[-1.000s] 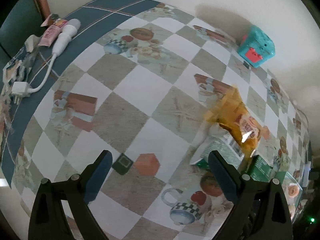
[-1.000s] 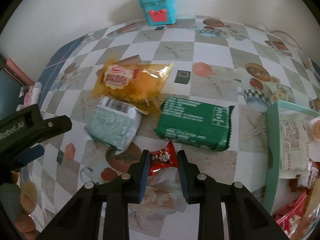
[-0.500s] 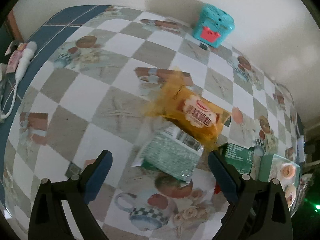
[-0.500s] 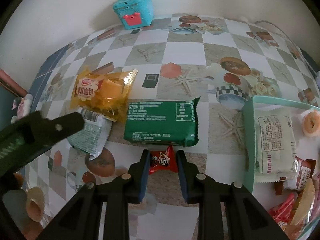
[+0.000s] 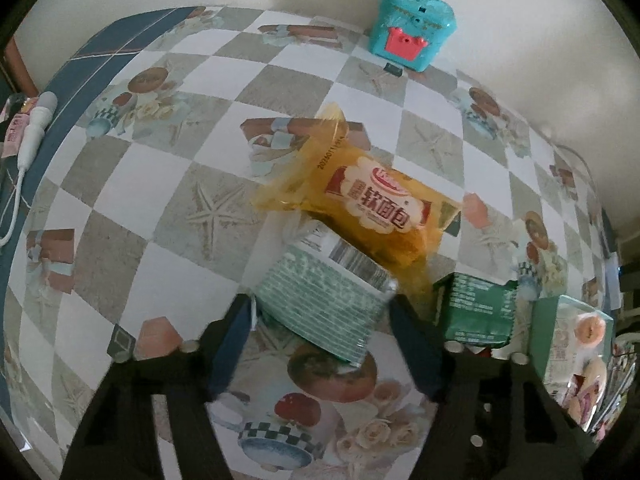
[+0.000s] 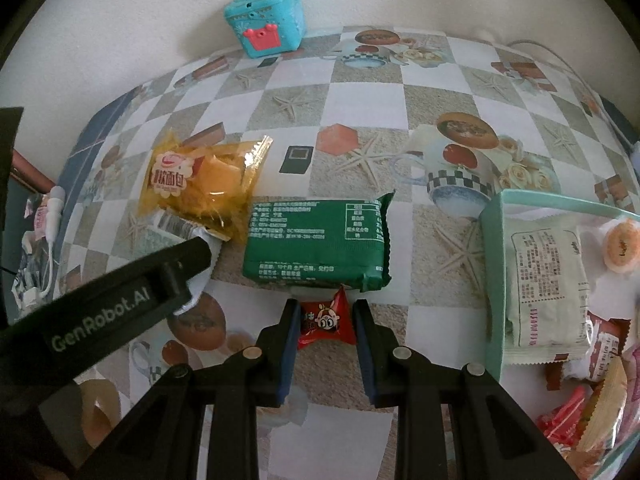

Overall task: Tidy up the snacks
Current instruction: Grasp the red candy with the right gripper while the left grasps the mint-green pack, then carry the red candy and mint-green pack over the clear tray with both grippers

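Note:
A pale green striped packet lies on the checked tablecloth, partly under a yellow bread packet. My left gripper points down over it. Its jaws are closing, the packet fills the gap between them, and both pads touch its sides. In the right wrist view one left finger covers that packet. My right gripper is shut on a small red candy, just in front of a dark green packet. The yellow bread packet lies to the left of it.
A teal bin holding several wrapped snacks stands at the right, also seen as the bin in the left wrist view. A teal toy box sits against the back wall. A white cable and plug lie at the far left edge.
My left gripper has travelled across the table to the pale green packet and its jaws have narrowed around it. The right gripper still holds the red candy near the dark green packet.

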Available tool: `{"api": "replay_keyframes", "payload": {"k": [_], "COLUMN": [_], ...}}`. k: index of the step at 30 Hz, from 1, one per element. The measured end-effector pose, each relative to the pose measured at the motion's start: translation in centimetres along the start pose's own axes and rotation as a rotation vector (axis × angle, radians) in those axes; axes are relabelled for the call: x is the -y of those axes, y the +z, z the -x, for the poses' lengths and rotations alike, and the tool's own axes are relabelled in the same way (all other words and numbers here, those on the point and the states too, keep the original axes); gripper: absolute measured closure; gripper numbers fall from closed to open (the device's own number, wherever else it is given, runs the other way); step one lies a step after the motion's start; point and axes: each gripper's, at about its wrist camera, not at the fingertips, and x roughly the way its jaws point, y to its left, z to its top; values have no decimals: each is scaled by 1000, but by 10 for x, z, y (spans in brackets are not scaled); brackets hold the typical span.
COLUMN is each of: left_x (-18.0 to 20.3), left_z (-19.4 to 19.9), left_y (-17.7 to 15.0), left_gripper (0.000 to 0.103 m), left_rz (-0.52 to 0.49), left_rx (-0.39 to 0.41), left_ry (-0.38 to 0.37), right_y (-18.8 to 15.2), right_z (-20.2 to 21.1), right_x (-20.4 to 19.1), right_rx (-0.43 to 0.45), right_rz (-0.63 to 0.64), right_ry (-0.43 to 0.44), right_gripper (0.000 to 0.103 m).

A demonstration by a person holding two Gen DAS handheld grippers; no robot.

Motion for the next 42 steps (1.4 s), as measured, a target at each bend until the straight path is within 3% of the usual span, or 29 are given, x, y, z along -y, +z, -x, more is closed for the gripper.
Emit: {"api": "replay_keyframes", "payload": {"k": [4, 13, 27, 36, 42], "left_x": [4, 5, 13, 45, 77], "left_z": [3, 27, 90, 122, 132], "left_y": [-1, -8, -34, -46, -56], "left_gripper": [39, 39, 39, 39, 39], "left_rz": [-18, -20, -14, -86, -148], "left_rx": [5, 26, 129, 191, 195], "left_ry": [23, 45, 70, 32, -49], "right_y": [-1, -5, -26, -45, -53], "right_z": [3, 31, 86, 124, 143], "right_x": [1, 5, 43, 75, 100], "right_rx": [-1, 34, 74, 116, 148], "right_rz": [2, 16, -66, -167, -234], "right_ry": [1, 9, -7, -29, -41], "right_gripper": [78, 80, 80, 80, 80]}}
